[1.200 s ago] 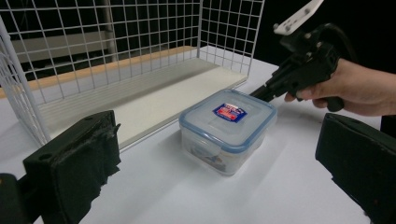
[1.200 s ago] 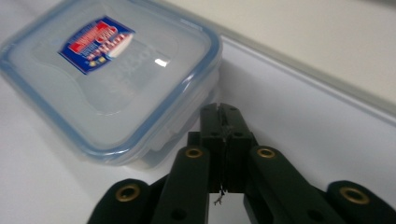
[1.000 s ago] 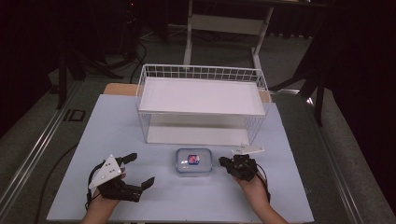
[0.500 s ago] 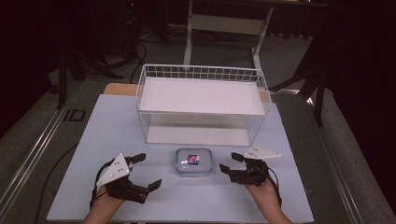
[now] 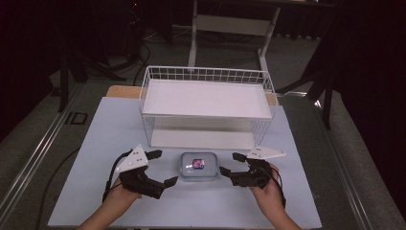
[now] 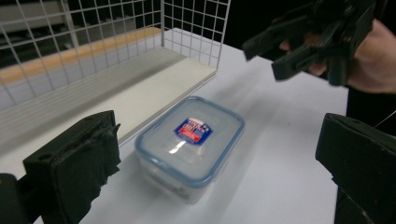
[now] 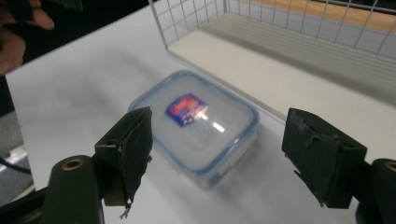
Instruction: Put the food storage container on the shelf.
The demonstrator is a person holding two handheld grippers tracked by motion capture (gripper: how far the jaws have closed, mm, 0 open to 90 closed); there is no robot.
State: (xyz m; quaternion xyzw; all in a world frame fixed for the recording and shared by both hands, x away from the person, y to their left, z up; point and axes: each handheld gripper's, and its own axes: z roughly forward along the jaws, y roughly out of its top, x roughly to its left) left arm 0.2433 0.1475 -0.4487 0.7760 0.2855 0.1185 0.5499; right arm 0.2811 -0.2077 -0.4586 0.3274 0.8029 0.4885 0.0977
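Centrally, a clear rounded-rectangular plastic container (image 5: 198, 166), blue-rimmed lid.

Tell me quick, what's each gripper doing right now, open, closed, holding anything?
Left gripper: open, holding nothing, beside the clear blue-rimmed plastic container.
Right gripper: open, holding nothing, on the container's other side.

The clear rectangular plastic food container with a blue-rimmed lid (image 6: 190, 145) carries a red-and-blue label (image 6: 193, 129) at the centre of the lid; its lettering is too blurred to read in the left gripper view, the right gripper view or the high view. On the grey floor strip left of the pale table (image 5: 95, 143), a dark marking (image 5: 75, 118) reads "ID". No other text, number or sign is legible.
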